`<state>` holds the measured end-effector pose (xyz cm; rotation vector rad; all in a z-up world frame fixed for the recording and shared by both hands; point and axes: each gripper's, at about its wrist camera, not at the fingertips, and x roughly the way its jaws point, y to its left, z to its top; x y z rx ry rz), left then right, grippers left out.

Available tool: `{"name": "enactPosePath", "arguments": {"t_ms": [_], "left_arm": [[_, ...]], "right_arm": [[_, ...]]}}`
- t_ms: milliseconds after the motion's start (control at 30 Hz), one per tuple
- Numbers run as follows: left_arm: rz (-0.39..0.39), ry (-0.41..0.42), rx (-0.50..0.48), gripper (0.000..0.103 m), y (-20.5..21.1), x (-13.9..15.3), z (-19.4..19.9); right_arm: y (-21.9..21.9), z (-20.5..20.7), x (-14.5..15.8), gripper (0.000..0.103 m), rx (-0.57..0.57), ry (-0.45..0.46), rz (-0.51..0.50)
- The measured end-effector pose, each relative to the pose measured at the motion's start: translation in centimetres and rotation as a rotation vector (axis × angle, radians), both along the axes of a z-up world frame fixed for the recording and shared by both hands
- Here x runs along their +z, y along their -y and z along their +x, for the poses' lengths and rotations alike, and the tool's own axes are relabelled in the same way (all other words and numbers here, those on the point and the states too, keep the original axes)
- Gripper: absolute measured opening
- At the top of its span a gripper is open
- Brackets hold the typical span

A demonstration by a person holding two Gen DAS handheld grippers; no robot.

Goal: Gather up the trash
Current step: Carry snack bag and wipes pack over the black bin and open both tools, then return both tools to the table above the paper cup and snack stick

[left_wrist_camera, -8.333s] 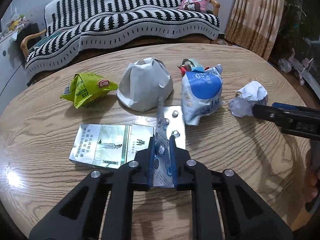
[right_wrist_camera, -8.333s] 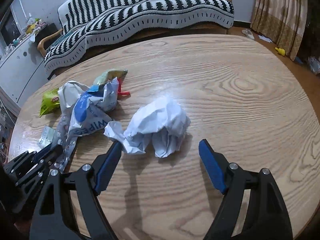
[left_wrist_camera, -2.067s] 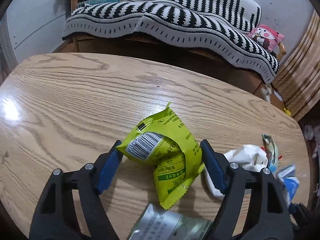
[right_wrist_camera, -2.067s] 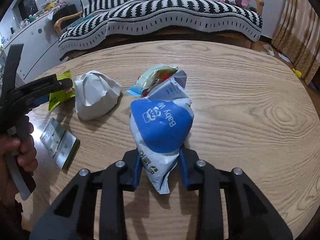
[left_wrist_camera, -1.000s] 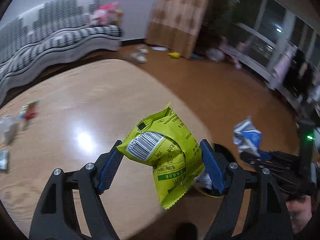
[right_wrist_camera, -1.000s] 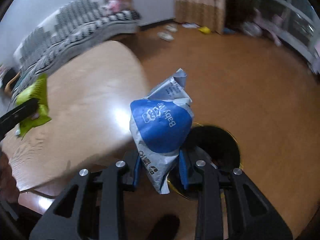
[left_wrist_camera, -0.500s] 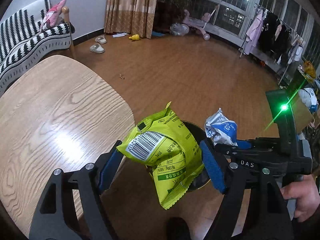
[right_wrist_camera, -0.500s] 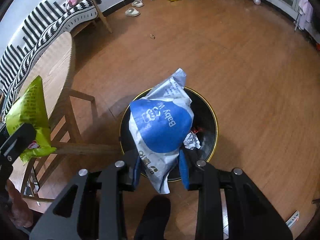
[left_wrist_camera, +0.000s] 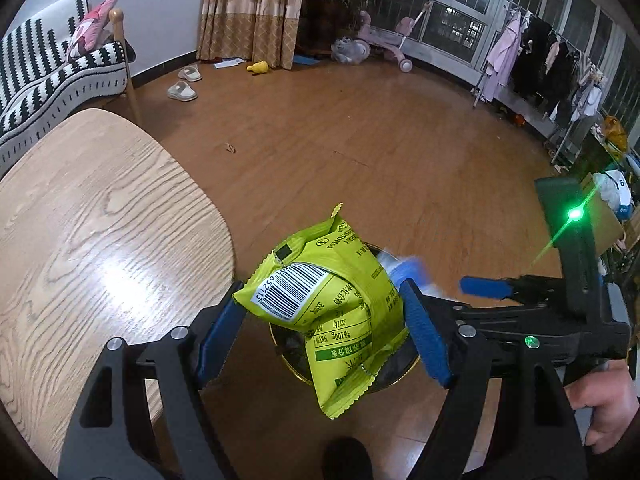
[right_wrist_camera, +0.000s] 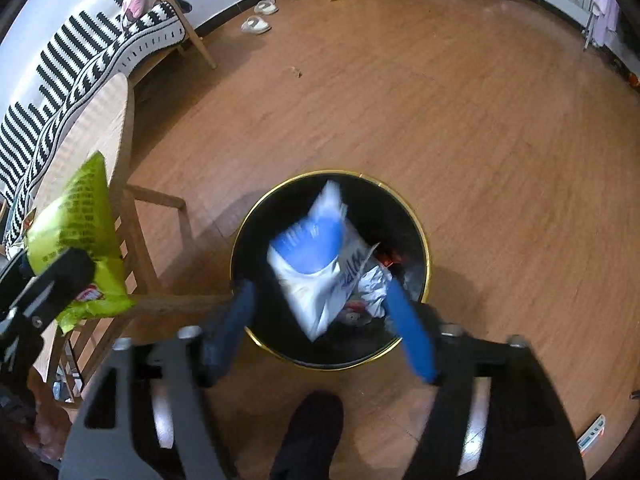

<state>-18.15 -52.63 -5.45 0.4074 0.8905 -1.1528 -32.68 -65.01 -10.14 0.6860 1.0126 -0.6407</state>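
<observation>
Right claw (right_wrist_camera: 320, 328) sits directly over the bin (right_wrist_camera: 416, 224), jaws spread, having just been opening. The blue-and-white wipes pack (right_wrist_camera: 316, 264) is loose between and below the blue pads, touching neither, blurred, dropping into the bin mouth. So that piece reads as delivered.

Left claw (left_wrist_camera: 324, 336) is wide but pinching the green snack bag (left_wrist_camera: 328, 300) between both pads. The bag hangs ahead of that claw, just above the bin's near rim, not released yet. Next up, I'd guess: let it go over the opening.

Bin under the right claw already holds crumpled white paper (right_wrist_camera: 374, 286) and something red, too small to identify.

Green bag: puffy, creased foil-type pouch, barcode panel facing up, torn notch at the top edge. Light, will flutter.

Table (left_wrist_camera: 80, 240) off to the left claw's side; the part visible is bare, rest out of view, so remaining trash cannot be judged.
</observation>
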Motion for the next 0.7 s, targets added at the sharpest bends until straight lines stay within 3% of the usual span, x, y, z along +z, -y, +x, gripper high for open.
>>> {"name": "enactPosePath", "arguments": {"t_ms": [167,367,600,700], "left_arm": [[0.005,-0.008,-0.001,0.076,0.5,-0.4,-0.1],[0.008,-0.031,-0.027,0.077,1.6,-1.2,-1.1],[0.000,-0.024,-0.039,0.091,3.3,-2.0,-1.3],[0.004,-0.030,-0.031,0.091,3.6,-2.2,-0.9]], "right_arm": [[0.4,-0.8,1.0,0.070,-0.048,0.013,-0.025],[1.1,-2.1,2.1,0.078,-0.093,0.033,-0.045],[1.7,-2.9,3.5,0.083,-0.165,0.040,-0.085],[2.0,-2.9,3.5,0.083,-0.174,0.047,-0.070]]}}
